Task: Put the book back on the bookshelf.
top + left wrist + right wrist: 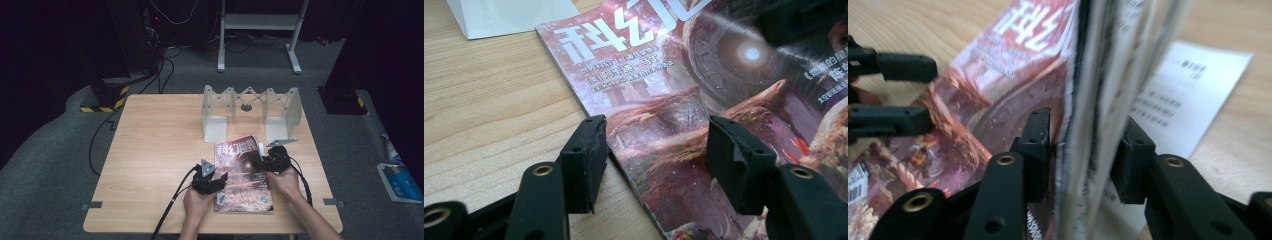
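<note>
Grey folding rack (251,107) at wooden table's (155,145) far edge.

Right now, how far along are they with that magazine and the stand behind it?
Early on, as far as I can judge. The magazine lies on the table; the grey rack behind it stands empty. In hand: the right gripper has closed on the magazine's page edge and is lifting it, while the left gripper sits open astride its spine edge. Left, presumably: raising it and standing it in the rack.
</note>
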The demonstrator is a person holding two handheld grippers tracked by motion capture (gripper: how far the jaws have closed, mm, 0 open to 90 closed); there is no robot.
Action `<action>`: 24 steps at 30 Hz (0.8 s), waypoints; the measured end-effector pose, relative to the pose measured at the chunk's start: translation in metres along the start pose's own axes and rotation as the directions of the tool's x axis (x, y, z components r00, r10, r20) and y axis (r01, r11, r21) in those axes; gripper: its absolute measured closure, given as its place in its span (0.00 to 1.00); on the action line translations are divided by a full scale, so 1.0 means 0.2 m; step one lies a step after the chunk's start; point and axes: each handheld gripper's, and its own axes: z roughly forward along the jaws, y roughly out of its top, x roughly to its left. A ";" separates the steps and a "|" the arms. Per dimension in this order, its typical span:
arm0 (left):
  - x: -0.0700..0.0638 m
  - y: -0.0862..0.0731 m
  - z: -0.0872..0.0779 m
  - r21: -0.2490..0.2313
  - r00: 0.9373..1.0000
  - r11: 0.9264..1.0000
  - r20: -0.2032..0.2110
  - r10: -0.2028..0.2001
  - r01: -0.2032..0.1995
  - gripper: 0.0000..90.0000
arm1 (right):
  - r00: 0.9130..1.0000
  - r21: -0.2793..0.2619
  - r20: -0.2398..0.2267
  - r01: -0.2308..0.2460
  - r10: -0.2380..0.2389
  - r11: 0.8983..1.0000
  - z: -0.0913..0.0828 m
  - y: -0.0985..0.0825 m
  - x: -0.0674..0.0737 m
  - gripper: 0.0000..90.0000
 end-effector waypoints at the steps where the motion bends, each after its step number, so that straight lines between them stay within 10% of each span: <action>1: 0.00 0.00 0.00 -0.001 1.000 1.000 0.000 -0.001 0.001 0.46 | 1.000 0.017 0.002 0.000 0.000 1.000 0.02 0.00 0.00 0.69; 24: 0.03 0.01 0.00 0.020 0.998 0.999 0.064 -0.029 0.028 0.36 | 0.993 0.021 -0.012 0.117 -0.117 0.993 -0.01 0.01 0.05 0.91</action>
